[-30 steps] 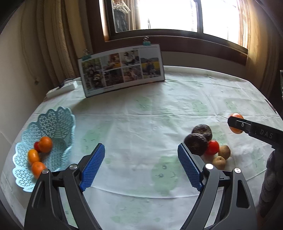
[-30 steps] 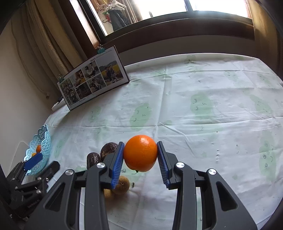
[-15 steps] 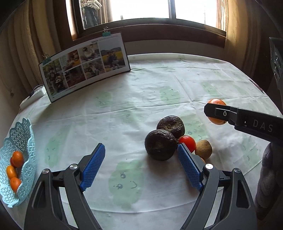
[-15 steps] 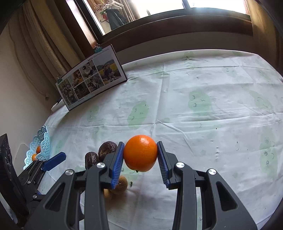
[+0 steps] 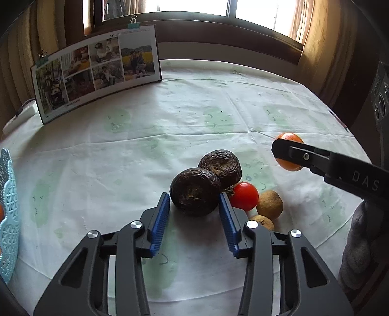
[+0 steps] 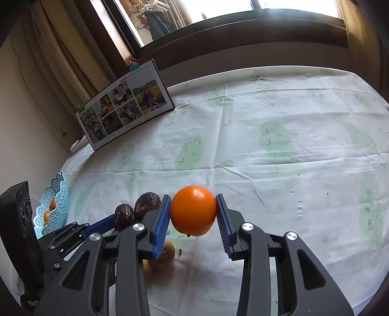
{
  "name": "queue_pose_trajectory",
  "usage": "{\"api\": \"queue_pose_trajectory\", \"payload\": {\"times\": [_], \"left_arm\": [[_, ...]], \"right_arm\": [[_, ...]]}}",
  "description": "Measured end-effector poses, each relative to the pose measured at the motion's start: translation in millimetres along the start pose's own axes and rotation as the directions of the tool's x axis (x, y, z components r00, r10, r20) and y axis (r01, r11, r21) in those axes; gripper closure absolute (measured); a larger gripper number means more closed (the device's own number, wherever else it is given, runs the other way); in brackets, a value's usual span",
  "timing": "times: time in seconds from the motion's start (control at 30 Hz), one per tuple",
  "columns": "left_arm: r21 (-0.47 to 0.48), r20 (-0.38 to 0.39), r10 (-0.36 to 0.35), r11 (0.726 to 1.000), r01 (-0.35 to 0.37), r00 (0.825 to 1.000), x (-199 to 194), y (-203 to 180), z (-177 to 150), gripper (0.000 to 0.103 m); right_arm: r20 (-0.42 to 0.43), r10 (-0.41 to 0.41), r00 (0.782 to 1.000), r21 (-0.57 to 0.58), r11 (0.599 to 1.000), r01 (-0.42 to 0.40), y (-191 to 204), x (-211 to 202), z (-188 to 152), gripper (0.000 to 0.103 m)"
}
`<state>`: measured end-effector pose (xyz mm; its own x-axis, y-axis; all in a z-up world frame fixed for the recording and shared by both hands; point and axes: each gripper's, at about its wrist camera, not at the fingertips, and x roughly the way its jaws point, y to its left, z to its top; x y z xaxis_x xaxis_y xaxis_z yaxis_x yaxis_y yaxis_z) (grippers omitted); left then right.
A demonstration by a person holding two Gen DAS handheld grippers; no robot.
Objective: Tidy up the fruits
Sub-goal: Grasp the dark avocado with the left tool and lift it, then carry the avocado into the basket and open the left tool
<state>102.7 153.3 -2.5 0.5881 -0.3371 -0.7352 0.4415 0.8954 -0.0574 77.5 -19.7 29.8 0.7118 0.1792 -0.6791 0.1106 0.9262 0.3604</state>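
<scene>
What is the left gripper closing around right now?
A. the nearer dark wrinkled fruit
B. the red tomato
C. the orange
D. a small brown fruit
A: the left gripper has a blue pad on either side of the nearer dark wrinkled fruit, with slight gaps.

Daylight pours from the window (image 5: pixel 189 7) far ahead of both grippers, blown out to white. The tablecloth (image 6: pixel 279 150) is evenly lit; soft shadows fall toward the cameras. Fisheye bending curves the edges, with dark vignetted corners. Focus is sharp.
</scene>
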Motion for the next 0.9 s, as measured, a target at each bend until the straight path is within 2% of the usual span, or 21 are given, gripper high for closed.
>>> {"api": "queue_pose_trajectory", "payload": {"times": [0.2,0.37,0.7,0.9], "left_arm": [[-0.024,0.003,-0.038,0.999,0.038,0.999,2.1,4.5,2.6,0.060],[-0.024,0.021,-0.031,0.999,0.032,0.999,-3.0,4.5,1.4,0.061],[-0.056,0.076,0.063,0.997,-0.059,0.995,-26.9,16.4,-3.2,0.061],[-0.069,0.109,0.133,0.990,-0.126,0.985,-41.1,23.5,-5.9,0.061]], "right_arm": [[-0.002,0.001,1.000,-0.004,1.000,-0.001,1.1,0.9,-0.6,0.065],[0.006,0.004,1.000,-0.001,1.000,-0.004,0.4,-0.6,-1.1,0.065],[0.013,0.011,1.000,-0.005,1.000,-0.011,1.4,-2.4,-1.6,0.065],[0.017,0.013,1.000,-0.005,1.000,-0.013,2.8,-3.3,-1.6,0.065]]}}
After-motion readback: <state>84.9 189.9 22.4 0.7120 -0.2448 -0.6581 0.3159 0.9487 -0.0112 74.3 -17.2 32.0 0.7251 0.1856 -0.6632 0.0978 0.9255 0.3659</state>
